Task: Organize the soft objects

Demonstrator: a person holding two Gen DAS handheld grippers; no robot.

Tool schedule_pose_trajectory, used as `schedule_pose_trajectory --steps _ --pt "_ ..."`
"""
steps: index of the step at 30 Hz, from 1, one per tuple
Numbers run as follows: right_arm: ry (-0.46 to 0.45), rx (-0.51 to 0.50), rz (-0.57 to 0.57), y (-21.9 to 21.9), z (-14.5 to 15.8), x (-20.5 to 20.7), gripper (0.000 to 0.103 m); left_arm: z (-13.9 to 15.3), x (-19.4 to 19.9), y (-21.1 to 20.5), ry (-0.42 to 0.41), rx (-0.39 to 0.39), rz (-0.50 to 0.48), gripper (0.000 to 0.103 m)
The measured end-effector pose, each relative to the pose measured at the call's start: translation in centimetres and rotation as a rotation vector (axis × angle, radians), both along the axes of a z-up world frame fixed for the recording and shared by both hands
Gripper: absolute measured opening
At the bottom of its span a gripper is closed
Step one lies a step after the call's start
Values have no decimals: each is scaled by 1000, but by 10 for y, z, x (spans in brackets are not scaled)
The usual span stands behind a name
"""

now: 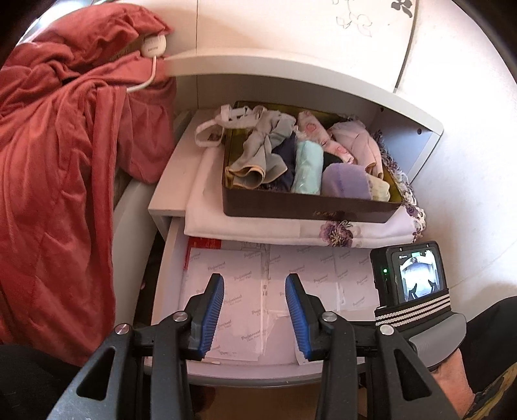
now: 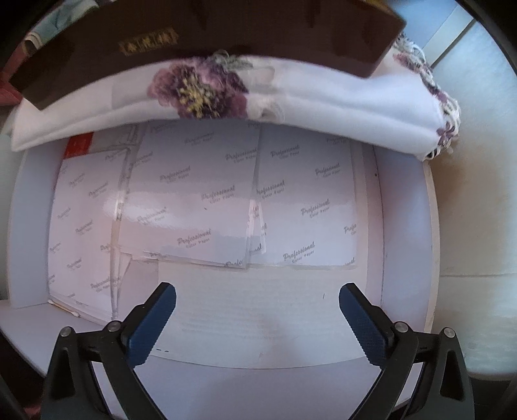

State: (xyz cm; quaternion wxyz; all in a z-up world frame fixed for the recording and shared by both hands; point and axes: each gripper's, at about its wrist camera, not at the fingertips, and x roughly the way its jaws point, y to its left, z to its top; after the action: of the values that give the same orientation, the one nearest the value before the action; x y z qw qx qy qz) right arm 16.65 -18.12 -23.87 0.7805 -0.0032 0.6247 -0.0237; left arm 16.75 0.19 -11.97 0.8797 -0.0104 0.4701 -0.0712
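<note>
A dark brown box (image 1: 290,206) sits on a folded white cloth with purple flowers (image 1: 245,226) in the open shelf of a white nightstand. It holds several rolled soft garments: a grey one (image 1: 261,152), a mint one (image 1: 307,171), a lilac one (image 1: 345,181) and a pink one (image 1: 355,145). A white strappy piece (image 1: 210,129) hangs over its left rim. My left gripper (image 1: 254,279) hovers over the open drawer (image 1: 171,258) below, its jaws partly apart and holding nothing. My right gripper (image 2: 257,289) is wide open over the same drawer, also with nothing in it, below the box (image 2: 226,29) and the cloth (image 2: 323,97).
Flat packs of printed paper (image 2: 194,194) cover the drawer floor. A large red blanket (image 1: 55,161) is heaped on the left, with a white plug and cable (image 1: 154,45) on it. The camera (image 1: 410,274) of the right gripper stands at the drawer's right side. A person's dark sleeve is at the lower right.
</note>
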Motion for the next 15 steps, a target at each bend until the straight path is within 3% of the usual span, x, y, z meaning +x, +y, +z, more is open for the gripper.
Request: schedule_pose_trajectory --steps 15 --pt "-74 12 -6 9 21 -3 102 3 -3 1 -26 13 15 39"
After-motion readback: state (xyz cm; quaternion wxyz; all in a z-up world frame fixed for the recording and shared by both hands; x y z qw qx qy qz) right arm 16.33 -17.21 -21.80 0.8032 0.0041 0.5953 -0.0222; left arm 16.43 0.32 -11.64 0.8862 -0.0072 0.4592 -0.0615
